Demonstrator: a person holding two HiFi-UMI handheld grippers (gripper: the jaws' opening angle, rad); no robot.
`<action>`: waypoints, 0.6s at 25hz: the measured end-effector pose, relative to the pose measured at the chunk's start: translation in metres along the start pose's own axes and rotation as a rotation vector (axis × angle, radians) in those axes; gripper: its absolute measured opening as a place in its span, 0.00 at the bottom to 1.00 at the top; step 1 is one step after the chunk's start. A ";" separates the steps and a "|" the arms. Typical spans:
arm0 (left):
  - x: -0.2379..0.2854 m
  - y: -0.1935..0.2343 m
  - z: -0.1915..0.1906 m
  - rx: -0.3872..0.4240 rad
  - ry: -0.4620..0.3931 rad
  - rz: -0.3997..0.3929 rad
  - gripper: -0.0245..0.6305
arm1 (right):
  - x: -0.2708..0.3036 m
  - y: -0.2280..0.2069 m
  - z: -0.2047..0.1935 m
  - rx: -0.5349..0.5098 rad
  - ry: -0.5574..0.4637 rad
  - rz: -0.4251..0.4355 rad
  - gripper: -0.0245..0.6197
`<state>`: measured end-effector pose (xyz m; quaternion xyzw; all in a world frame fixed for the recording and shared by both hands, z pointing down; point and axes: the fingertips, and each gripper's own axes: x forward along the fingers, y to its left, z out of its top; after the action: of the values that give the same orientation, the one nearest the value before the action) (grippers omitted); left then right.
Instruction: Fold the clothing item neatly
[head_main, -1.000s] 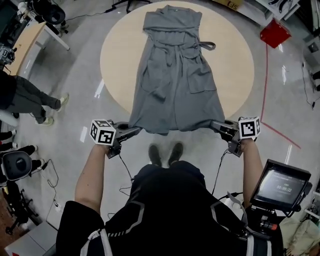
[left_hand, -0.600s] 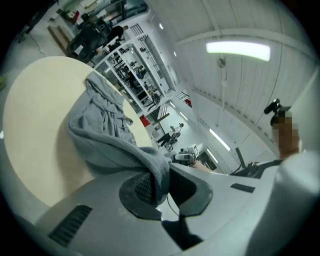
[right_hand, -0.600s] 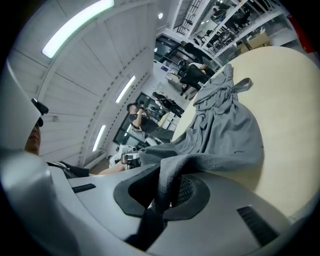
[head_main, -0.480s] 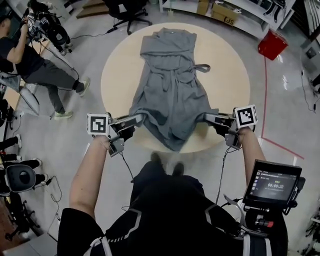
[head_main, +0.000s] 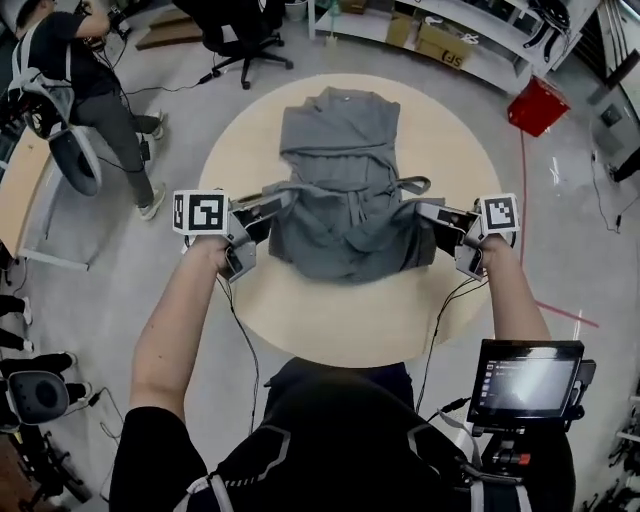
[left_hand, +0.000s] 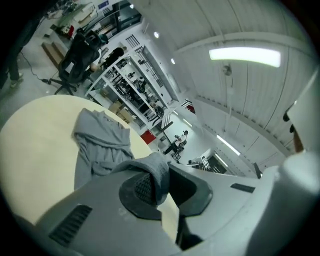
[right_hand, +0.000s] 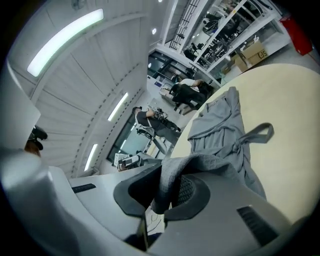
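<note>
Head view, hold: left tongs and right tongs clenched on hem corners of grey dress, lifted over its middle, probably to lay lower half onto upper.
Head view, place: bunched from centre toward 12 o'clock of round tabletop.
Head view, surroundings: bystander at 10 o'clock, red bin at 2; nothing blocking.
Left gripper view: pads pinching folded hem.
Right gripper view: same; belt tie loose toward 3 o'clock, possible snag.
</note>
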<state>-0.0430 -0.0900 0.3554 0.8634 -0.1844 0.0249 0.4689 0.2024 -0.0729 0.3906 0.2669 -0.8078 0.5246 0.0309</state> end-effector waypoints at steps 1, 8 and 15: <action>0.005 0.006 0.016 -0.024 -0.012 -0.008 0.05 | 0.002 -0.005 0.020 0.001 -0.015 -0.003 0.09; 0.044 0.078 0.114 0.048 -0.007 0.063 0.05 | 0.029 -0.048 0.131 -0.020 -0.040 0.025 0.09; 0.087 0.148 0.194 0.117 -0.001 0.088 0.05 | 0.069 -0.103 0.219 -0.023 -0.077 0.066 0.09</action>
<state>-0.0383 -0.3473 0.3844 0.8804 -0.2208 0.0557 0.4160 0.2416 -0.3212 0.4005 0.2598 -0.8228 0.5052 -0.0145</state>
